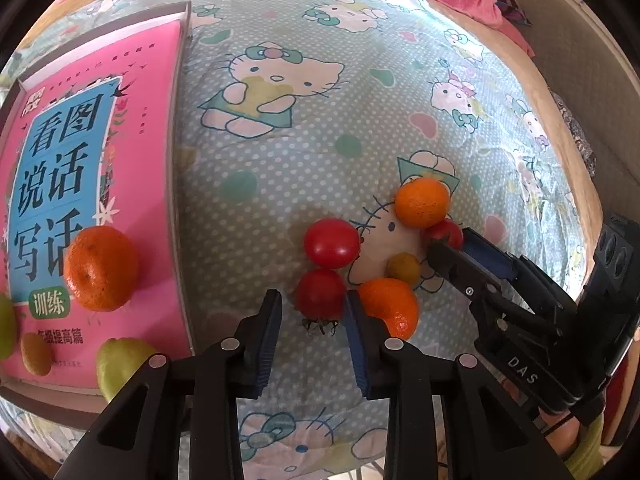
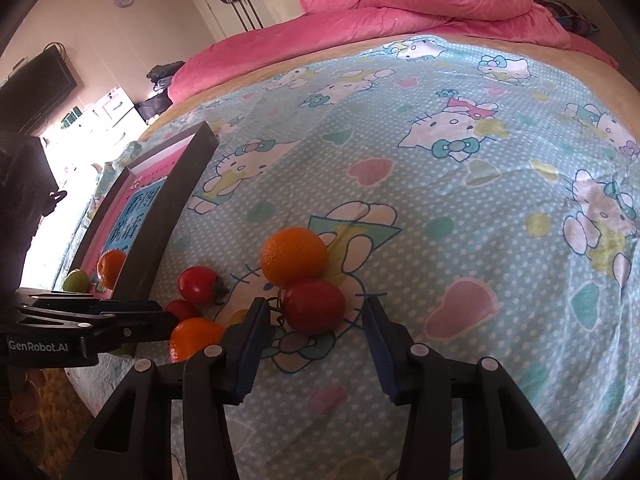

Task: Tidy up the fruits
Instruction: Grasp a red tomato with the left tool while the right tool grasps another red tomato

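Note:
Loose fruit lies in a cluster on the cat-print bedsheet. In the left wrist view my left gripper [image 1: 313,294] straddles a red tomato [image 1: 320,296]. The right pad rests against the tomato and a strip of sheet shows at the left pad. Around it lie another tomato [image 1: 332,242], two oranges [image 1: 390,312] [image 1: 422,202] and a small yellow fruit [image 1: 404,268]. In the right wrist view my right gripper [image 2: 316,301] is open around a third tomato [image 2: 314,306], with gaps on both sides, just below an orange [image 2: 294,256].
A dark-rimmed tray [image 1: 178,168] lined with a pink book cover lies to the left. It holds an orange [image 1: 100,268], a green fruit [image 1: 120,364] and a small yellow fruit [image 1: 36,354]. A pink duvet [image 2: 400,4] is heaped at the far end of the bed.

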`<state>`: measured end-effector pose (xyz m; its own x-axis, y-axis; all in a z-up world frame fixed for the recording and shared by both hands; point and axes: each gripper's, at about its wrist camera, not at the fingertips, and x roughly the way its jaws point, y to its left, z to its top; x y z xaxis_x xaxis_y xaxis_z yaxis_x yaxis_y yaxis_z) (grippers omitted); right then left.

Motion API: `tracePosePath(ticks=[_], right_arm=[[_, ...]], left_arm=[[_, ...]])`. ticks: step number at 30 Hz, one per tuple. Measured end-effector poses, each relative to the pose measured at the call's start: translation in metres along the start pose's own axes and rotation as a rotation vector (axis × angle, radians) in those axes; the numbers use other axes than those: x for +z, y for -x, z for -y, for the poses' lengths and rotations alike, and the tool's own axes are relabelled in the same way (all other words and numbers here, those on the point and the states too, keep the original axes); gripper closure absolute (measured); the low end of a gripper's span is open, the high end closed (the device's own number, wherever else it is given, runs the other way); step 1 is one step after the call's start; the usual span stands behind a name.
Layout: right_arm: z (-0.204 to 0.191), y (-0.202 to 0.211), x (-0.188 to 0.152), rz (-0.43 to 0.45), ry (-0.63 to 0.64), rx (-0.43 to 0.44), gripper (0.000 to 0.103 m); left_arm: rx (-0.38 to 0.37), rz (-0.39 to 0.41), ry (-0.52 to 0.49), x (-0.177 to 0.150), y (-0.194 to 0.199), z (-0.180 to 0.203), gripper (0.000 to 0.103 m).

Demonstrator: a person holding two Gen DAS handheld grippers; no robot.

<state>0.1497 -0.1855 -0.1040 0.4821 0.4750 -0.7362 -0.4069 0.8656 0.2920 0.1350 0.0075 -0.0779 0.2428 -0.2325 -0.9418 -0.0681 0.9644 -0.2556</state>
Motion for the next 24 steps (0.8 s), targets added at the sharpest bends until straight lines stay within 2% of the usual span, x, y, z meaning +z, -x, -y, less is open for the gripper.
tracePosePath(ticks=[7, 12, 18, 20, 24], right_arm=[[-0.0023, -0.0026, -0.0013, -0.007, 0.012, -0.001, 0.055], [-0.0032, -0.0063, 0.0003, -0.005, 0.018, 0.014, 0.063], [-0.002, -0.0069, 0.0008, -0.003, 0.013, 0.025, 0.064], [-0.0005, -0.0045, 0.0007, 0.006, 0.009, 0.021, 0.069], [0.0055, 0.0003, 0.0006, 0.018, -0.009, 0.019, 0.069]], left_arm=[[0.004, -0.007, -0.004, 0.0044, -0.0037, 0.0037, 0.074], [0.002, -0.009, 0.001, 0.0059, -0.0078, 0.007, 0.076], [-0.004, -0.005, 0.004, 0.0056, -0.0086, 0.0062, 0.077], [-0.014, -0.001, 0.015, 0.0053, -0.0078, 0.0035, 0.077], [-0.021, 0.014, 0.029, 0.0021, -0.0051, 0.0022, 0.077]])
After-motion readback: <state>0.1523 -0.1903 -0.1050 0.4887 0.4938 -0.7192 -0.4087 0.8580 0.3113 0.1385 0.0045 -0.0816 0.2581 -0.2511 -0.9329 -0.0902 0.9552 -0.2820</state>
